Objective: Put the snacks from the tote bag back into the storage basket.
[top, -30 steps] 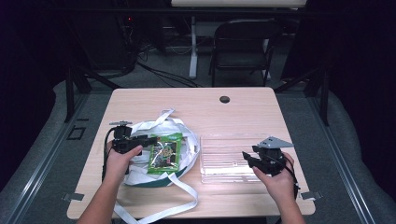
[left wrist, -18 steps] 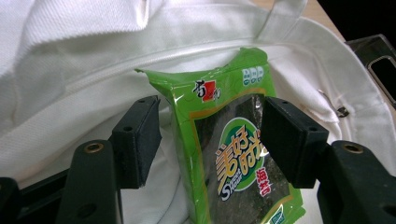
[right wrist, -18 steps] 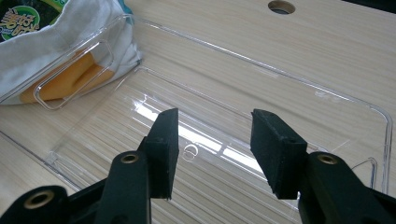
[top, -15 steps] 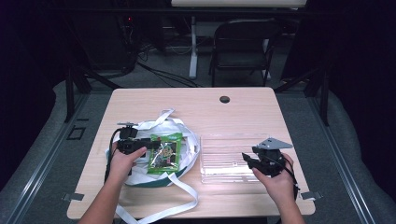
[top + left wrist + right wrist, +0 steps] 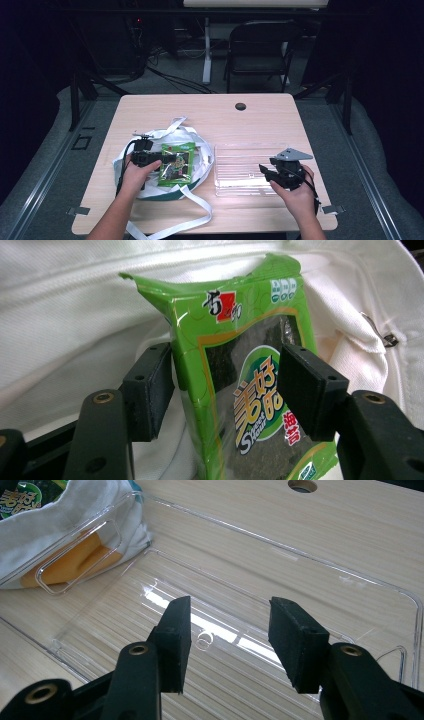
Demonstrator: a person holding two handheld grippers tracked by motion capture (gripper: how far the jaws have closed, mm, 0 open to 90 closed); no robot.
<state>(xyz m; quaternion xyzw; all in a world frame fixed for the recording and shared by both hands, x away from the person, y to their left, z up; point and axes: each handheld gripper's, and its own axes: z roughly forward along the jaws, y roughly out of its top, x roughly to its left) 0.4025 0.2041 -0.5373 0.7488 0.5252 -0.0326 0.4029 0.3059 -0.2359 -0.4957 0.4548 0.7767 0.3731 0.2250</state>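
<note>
A green seaweed snack packet (image 5: 178, 163) (image 5: 235, 340) sits between the jaws of my left gripper (image 5: 163, 161) (image 5: 225, 372). One pad presses its creased left edge and the other lies on its printed face, so the gripper is shut on it. The packet hangs just over a white cloth bag (image 5: 202, 150) (image 5: 75, 310) at the table's left. My right gripper (image 5: 266, 172) (image 5: 227, 630) stands open with nothing between its pads, just above a clear plastic tray (image 5: 240, 148) (image 5: 280, 540) at the right.
The bag's long white straps (image 5: 195, 205) trail toward the front edge of the wooden table (image 5: 210, 110). A round cable hole (image 5: 240, 106) lies at the back. A folding chair (image 5: 260, 50) stands beyond the table.
My left gripper has sunk a little toward the bag and shifted slightly right in the high view, with the packet at its tip. The right gripper has kept still.
</note>
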